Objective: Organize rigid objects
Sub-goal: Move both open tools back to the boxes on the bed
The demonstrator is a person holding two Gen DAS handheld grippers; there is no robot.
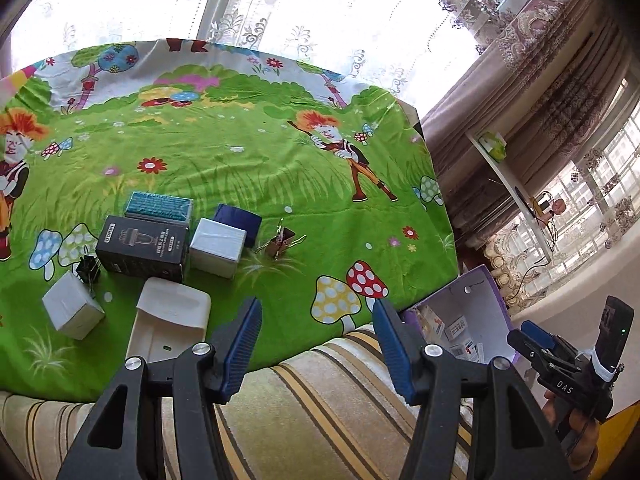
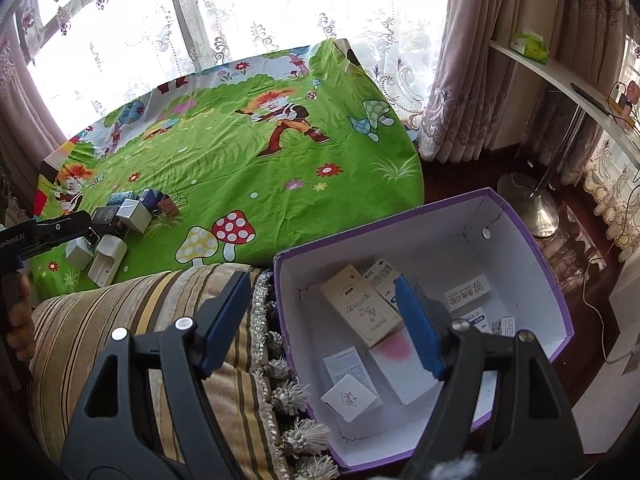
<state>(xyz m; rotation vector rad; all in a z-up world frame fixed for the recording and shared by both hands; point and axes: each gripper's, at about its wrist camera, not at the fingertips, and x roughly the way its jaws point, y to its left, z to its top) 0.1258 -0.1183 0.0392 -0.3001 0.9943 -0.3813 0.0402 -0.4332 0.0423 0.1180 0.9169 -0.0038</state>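
Note:
On the green cartoon cloth (image 1: 248,160) lies a cluster of boxes: a black box (image 1: 142,248), a white box (image 1: 218,252), a teal box (image 1: 159,206), a dark blue box (image 1: 238,222), a small white box (image 1: 72,312) and a white case (image 1: 172,324). A black binder clip (image 1: 88,270) and a copper one (image 1: 280,240) lie beside them. My left gripper (image 1: 318,344) hangs open and empty over the cloth's near edge, right of the cluster. My right gripper (image 2: 322,320) is open and empty over the purple box (image 2: 400,220), which holds a beige carton (image 2: 360,308) and several other small boxes.
A striped cushion (image 2: 140,320) with a tasselled fringe (image 2: 280,380) lies between the cloth and the purple box. Curtains, a white shelf (image 2: 560,80) and a lamp base (image 2: 532,204) stand to the right. The far half of the cloth is bare. A hand (image 1: 576,428) holds the right gripper's handle.

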